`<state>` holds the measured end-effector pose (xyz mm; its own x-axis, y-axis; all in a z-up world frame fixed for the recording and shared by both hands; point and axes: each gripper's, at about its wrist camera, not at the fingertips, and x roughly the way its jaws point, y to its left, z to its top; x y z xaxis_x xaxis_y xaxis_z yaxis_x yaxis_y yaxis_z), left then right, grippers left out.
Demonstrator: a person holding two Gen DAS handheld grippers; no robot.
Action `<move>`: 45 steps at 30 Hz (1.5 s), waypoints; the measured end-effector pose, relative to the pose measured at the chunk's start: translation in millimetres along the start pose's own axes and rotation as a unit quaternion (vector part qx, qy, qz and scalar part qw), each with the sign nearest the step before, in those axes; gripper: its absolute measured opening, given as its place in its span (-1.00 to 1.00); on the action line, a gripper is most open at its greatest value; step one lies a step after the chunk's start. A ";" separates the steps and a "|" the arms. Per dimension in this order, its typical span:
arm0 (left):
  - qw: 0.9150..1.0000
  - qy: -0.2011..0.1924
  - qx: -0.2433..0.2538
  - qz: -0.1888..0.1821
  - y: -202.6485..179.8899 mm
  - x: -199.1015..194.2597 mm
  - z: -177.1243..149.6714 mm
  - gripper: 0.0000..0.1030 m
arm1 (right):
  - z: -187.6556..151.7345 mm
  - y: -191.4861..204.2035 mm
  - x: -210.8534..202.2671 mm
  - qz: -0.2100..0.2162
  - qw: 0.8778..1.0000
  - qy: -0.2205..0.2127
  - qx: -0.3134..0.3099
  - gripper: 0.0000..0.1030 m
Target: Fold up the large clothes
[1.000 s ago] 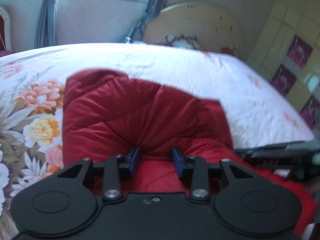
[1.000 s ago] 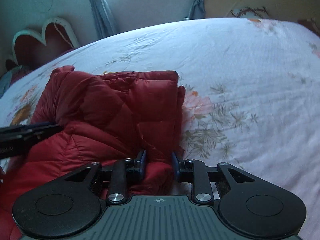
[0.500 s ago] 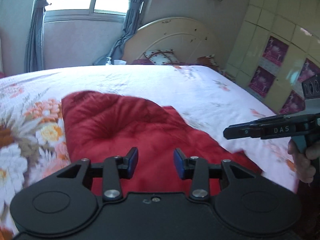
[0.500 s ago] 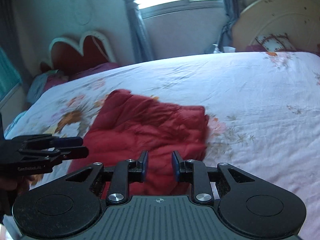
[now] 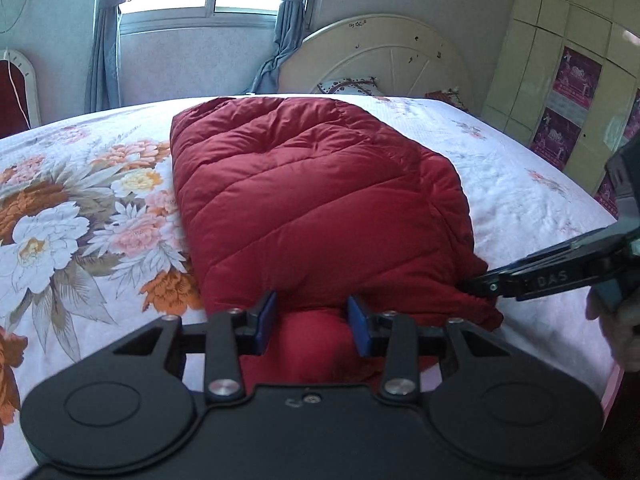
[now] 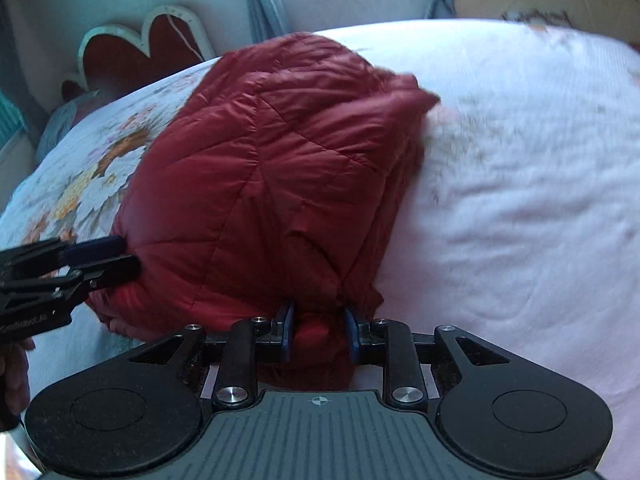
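A red quilted puffer jacket [image 5: 312, 200] lies folded on the floral bed sheet [image 5: 72, 220]; it also shows in the right wrist view [image 6: 260, 184]. My left gripper [image 5: 312, 324] is at the jacket's near edge, with a thick bunch of red fabric between its blue pads. My right gripper [image 6: 318, 330] is shut on the jacket's near right corner, fabric pinched between its pads. The right gripper shows at the right of the left wrist view [image 5: 476, 284], and the left gripper at the left of the right wrist view [image 6: 116, 256], both at the jacket's near edge.
The bed's cream headboard [image 5: 384, 60] is at the back right, with a patterned pillow [image 5: 348, 85]. A window with blue curtains [image 5: 108, 40] is behind the bed. A red heart-shaped headboard [image 6: 148, 44] stands beyond the far left. The bed's right edge [image 5: 600, 216] nears a tiled wall.
Both grippers were off the jacket and above it half a second ago. They have come down to its near edge and closed on the fabric. The jacket now lies in a flatter, neater fold.
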<state>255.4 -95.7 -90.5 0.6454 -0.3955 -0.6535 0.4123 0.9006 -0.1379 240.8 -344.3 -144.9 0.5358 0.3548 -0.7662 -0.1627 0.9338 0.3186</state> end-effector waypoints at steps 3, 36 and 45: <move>1.000 -0.002 -0.011 -0.005 8.2 -11.7 16.5 -0.15 | 13.1 -2.4 -18.1 0.002 1.000 -0.009 0.001 -0.50; 0.960 0.027 -0.276 -0.046 100.5 75.0 61.7 0.56 | 97.7 -120.0 62.6 0.158 0.964 -0.027 0.211 0.26; 0.977 0.027 -0.213 0.007 72.4 69.0 72.4 0.15 | 100.6 -108.9 59.0 0.165 0.967 -0.035 0.190 -0.45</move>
<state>376.4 -70.9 -91.7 0.6102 -0.3829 -0.6936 0.0916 0.9037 -0.4182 373.5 -429.7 -168.7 0.5639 0.6144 -0.5518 -0.0253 0.6807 0.7321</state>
